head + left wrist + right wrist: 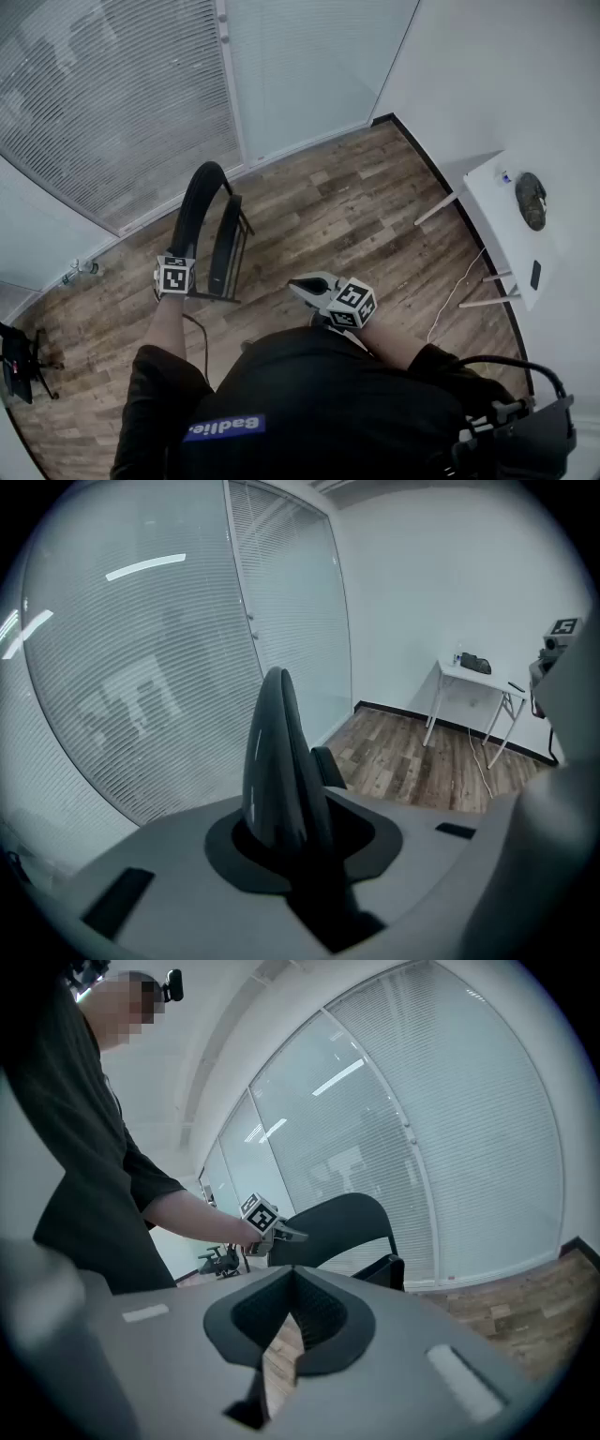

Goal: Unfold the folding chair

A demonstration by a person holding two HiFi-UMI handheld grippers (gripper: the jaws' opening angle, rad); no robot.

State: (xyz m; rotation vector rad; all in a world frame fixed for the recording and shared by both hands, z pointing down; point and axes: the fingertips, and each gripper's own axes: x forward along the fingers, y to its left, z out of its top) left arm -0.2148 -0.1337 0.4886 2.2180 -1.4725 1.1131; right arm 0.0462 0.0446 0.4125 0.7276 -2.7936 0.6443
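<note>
Head view, office corner: a person in a black top stands over a folding chair (211, 225), working it w/ two hand-held tools. Nearest the body, the right gripper (302, 286) hangs at waist height, jaws pressed together on nothing. The right gripper view shows only wood floor (375, 206) past the tips. It looks parked as the free tool, prob. for the seat.

Just ahead, the left gripper (178, 264) tilts down and is clamped on the top rim of the backrest (277, 761), likely to steady the frame and keep it upright while the seat swings. The chair stands just beside the glass wall w/ blinds (122, 103). Its seat (227, 246) appears tipped up close to the back, so the unfolding looks not yet done.

Farther off at right, a white table (497, 202) sits against the wall w/ a dark object (531, 200) and a small black item (535, 274) on it, and a cable (459, 291) trails below. At far left is a black stand or chair (19, 361), too small to tell which. Neither is near the folding chair. The glass wall behind looks the closest obstacle should the frame slide back.
</note>
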